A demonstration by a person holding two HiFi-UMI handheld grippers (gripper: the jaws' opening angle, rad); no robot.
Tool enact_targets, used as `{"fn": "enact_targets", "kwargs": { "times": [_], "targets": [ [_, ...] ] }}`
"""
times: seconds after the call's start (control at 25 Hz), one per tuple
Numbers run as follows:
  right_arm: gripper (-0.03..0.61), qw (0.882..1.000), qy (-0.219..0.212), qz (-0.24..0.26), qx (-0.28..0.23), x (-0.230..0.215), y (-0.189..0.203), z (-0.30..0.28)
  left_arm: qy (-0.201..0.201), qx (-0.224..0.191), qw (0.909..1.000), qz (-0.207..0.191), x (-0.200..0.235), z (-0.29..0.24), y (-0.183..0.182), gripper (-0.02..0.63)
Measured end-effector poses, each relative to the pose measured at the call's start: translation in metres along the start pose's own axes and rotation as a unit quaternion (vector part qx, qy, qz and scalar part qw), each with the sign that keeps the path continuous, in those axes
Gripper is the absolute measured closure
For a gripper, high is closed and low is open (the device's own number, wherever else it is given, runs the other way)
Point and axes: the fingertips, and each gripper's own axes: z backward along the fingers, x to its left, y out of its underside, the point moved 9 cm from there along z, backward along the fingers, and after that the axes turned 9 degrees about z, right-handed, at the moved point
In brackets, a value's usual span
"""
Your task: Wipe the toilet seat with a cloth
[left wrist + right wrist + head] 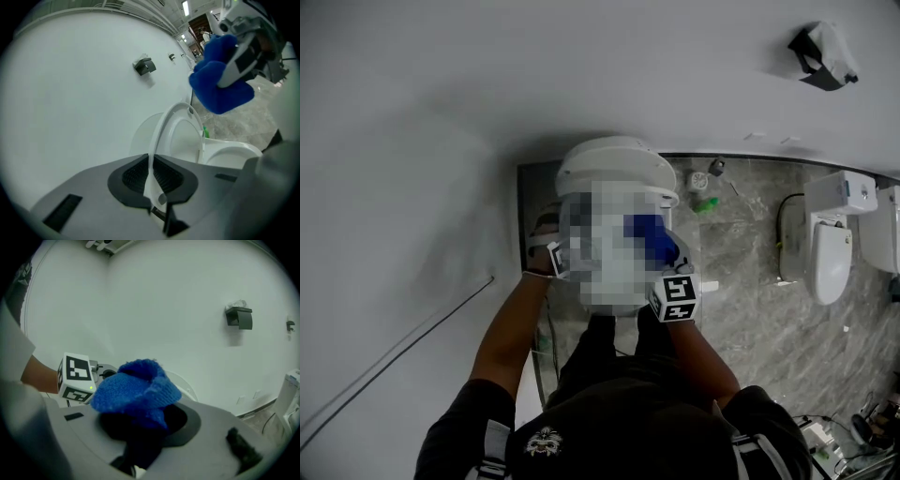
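A white toilet (614,164) stands against the wall below me; a mosaic patch covers its middle in the head view. My left gripper (151,180) is shut on the thin edge of the raised toilet seat (180,112), which stands nearly upright in front of the lid (140,136), with the bowl rim (234,154) to its right. In the head view that left gripper (551,258) is at the toilet's left side. My right gripper (143,427) is shut on a bunched blue cloth (136,392), held in the air over the bowl, and its blue cloth (649,234) shows at the toilet's right.
A second white toilet (830,248) stands to the right on the grey marble floor (750,309). A black paper holder (822,56) hangs on the white wall. A green object (705,204) lies on the floor behind the toilet. A thin cable (394,356) runs along the left.
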Motion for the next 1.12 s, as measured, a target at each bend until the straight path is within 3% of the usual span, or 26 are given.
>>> {"fn": "enact_targets", "kwargs": {
  "times": [0.36, 0.56, 0.76, 0.96, 1.12],
  "targets": [
    [0.476, 0.999, -0.034, 0.030, -0.013, 0.004, -0.022, 0.012, 0.038, 0.010, 0.9983, -0.043, -0.042, 0.052, 0.016, 0.568],
    [0.476, 0.999, -0.047, 0.024, -0.001, 0.009, -0.013, 0.020, 0.084, 0.014, 0.9953, -0.046, -0.071, 0.082, 0.035, 0.555],
    [0.476, 0.999, -0.032, -0.008, 0.029, 0.004, 0.016, 0.032, 0.156, 0.028, 0.9843, -0.077, -0.121, 0.111, 0.060, 0.547],
    [0.476, 0.998, -0.014, -0.023, 0.062, 0.000, 0.053, 0.030, 0.193, 0.044, 0.9770, -0.079, -0.158, 0.122, 0.086, 0.535],
    [0.476, 0.995, -0.008, -0.031, 0.094, 0.000, 0.080, 0.032, 0.236, 0.079, 0.9644, -0.089, -0.196, 0.129, 0.108, 0.521]
  ]
}}
